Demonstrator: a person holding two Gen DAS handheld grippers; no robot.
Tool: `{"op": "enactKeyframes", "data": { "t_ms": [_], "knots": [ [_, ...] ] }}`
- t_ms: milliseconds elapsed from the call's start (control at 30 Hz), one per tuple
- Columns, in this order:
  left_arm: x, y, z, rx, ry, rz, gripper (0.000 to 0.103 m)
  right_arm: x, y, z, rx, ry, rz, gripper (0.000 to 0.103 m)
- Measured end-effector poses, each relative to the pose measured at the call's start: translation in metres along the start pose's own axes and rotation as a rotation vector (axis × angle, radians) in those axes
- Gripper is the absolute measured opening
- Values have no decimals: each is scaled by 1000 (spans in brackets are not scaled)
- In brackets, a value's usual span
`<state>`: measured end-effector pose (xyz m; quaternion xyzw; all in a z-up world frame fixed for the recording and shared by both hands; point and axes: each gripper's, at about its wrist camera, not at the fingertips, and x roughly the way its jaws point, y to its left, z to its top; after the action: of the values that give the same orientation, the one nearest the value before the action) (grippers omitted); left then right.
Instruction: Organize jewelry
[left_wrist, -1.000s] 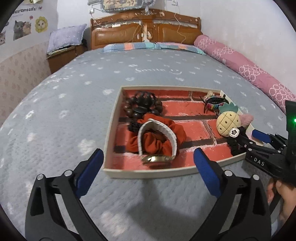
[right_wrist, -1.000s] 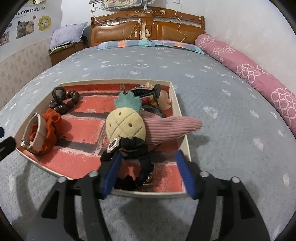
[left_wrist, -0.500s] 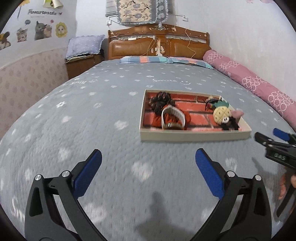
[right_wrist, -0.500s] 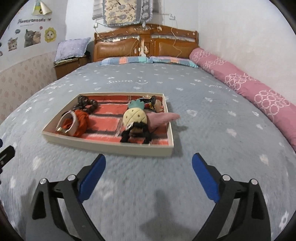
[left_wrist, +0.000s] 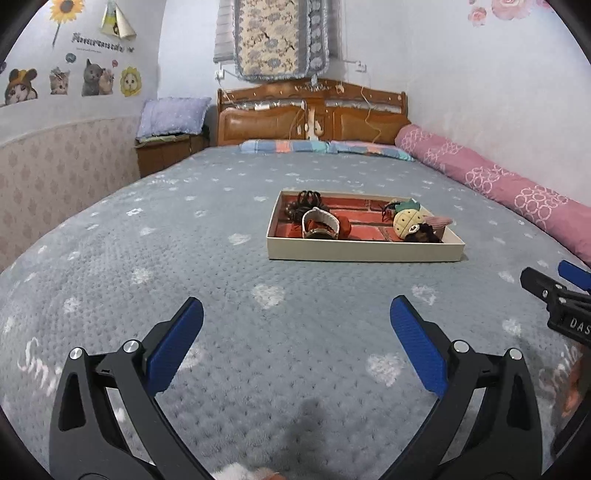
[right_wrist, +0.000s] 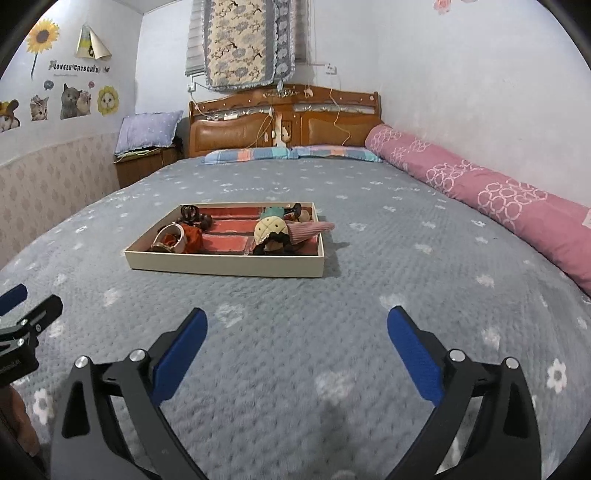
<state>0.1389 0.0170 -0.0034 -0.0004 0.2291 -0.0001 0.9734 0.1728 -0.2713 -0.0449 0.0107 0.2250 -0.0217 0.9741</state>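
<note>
While both tongs gape empty, one tray (left_wrist: 364, 254) holds two scrunchies.

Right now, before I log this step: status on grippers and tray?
Left gripper open, empty. Right gripper jaws opening, nothing between. Tray on bed, jewelry inside. Nothing in the way.
</note>
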Motion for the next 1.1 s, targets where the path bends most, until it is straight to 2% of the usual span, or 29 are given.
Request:
{"op": "enactKeyframes", "data": {
  "t_ms": [167,600,833,1100],
  "knots": [
    [-4,-4,-5,28,-39,14,98,-4,1,-11,4,-17,-5,98],
    [-16,-9,-11,51,-109,13,98,-22,-2,-17,24,-129,-5,99],
    [-15,-3,-11,22,-103,5,98,-23,-9,-18,63,-133,3,99],
    [-16,-6,-12,43,-119,16,98,-22,-9,-18,61,-128,-3,99]
  ]
}}
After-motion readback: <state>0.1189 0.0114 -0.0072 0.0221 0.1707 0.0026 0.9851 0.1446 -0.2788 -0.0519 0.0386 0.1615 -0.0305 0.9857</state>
